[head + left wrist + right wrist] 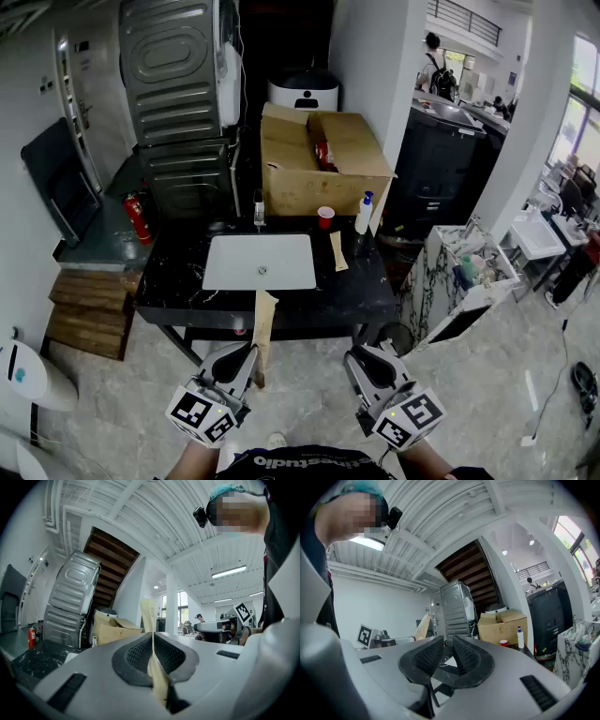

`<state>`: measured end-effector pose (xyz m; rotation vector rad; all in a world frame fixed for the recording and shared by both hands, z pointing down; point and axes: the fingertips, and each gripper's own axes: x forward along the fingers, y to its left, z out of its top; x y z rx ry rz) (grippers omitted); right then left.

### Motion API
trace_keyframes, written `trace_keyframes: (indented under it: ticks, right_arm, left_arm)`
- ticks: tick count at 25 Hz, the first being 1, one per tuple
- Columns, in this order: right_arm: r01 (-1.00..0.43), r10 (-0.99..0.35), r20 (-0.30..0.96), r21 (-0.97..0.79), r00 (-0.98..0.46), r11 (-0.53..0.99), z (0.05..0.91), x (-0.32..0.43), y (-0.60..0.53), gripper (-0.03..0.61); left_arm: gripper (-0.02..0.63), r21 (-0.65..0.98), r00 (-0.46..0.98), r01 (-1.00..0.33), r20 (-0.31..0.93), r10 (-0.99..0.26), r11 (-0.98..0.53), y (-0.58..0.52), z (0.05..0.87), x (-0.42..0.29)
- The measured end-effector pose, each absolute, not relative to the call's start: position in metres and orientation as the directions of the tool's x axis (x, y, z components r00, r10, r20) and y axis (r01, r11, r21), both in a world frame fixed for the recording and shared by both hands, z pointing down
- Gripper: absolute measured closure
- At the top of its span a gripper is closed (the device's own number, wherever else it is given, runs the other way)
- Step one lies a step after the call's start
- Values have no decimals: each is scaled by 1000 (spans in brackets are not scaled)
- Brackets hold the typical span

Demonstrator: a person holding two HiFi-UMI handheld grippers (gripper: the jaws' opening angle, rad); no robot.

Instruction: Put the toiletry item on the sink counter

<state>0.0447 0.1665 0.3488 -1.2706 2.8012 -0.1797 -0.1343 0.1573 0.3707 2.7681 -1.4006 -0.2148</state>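
Two grippers, near edge of the scene, side by side.
Left gripper (pixel 249 354) – jaws clamped on a flat tan toiletry packet (pixel 263 328), which is held edge-up and, in the head view, reaches to the near edge of the black sink counter (pixel 356 291).
Right gripper (pixel 358 356) – jaws a little apart, nothing between them.
On the counter: white basin (pixel 260 261); a second tan packet (pixel 337 251) right of it; red cup (pixel 325 217) and pump bottle (pixel 364 214) at the far edge.
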Motion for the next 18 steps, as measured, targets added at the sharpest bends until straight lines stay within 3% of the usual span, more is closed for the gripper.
trace_keyframes:
  ticks: [18]
  right_arm:
    - [-761,-766,18,-138,-642,634,353,37,156,514]
  left_arm:
    - [589,144,579,-792,-130,-805,-593,145,371,-145]
